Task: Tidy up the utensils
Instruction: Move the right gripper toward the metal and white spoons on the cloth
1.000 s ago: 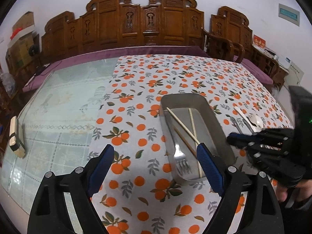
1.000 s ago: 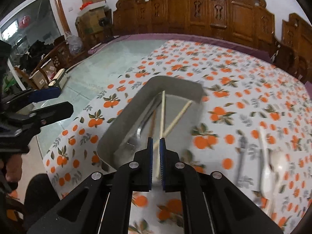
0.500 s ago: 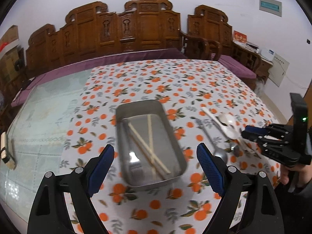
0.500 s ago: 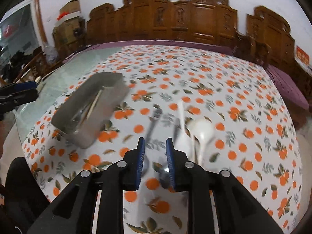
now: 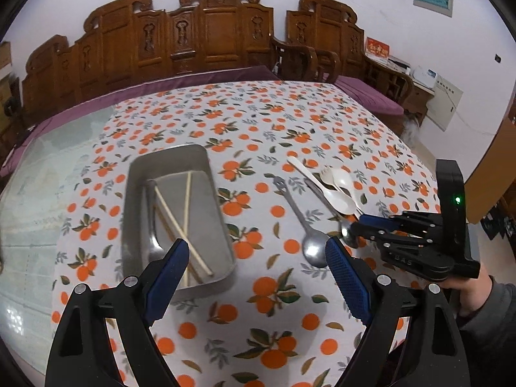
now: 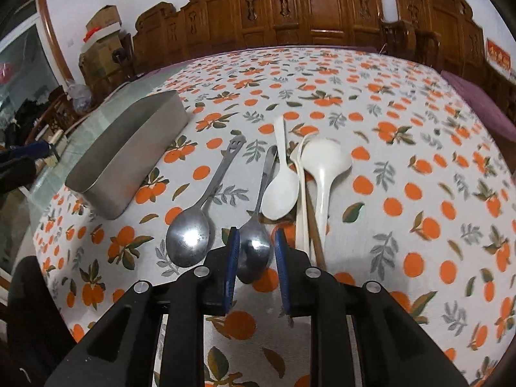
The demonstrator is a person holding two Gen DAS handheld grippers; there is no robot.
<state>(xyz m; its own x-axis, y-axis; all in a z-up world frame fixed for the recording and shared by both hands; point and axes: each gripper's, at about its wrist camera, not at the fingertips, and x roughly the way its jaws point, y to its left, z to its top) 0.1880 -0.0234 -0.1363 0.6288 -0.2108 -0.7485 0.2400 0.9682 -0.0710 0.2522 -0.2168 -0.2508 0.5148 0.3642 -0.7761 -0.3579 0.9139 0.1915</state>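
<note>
A metal tray [image 5: 222, 225] [image 6: 129, 154] on the orange-print cloth holds chopsticks [image 5: 175, 219] and a metal utensil [image 5: 153, 222]. To its right lie two metal spoons [image 6: 190, 235] [image 6: 254, 245], white plastic spoons [image 6: 280, 190] [image 6: 325, 164] and a brown chopstick [image 6: 314, 232]. My right gripper [image 6: 256, 245] is partly open, its fingers either side of the second metal spoon's bowl, not clamping it. It also shows in the left wrist view [image 5: 358, 225]. My left gripper [image 5: 256, 258] is wide open and empty above the cloth, near the tray's front.
Carved wooden chairs [image 5: 222, 32] line the table's far side. The left part of the table is bare glass [image 5: 38, 200]. Cardboard boxes [image 6: 100, 32] and clutter stand at the far left. The table's front edge is close below both grippers.
My right gripper has swung from the tray to the loose utensils, dropped low and opened around the second metal spoon. My left gripper has shifted right, so the tray sits further left in view.
</note>
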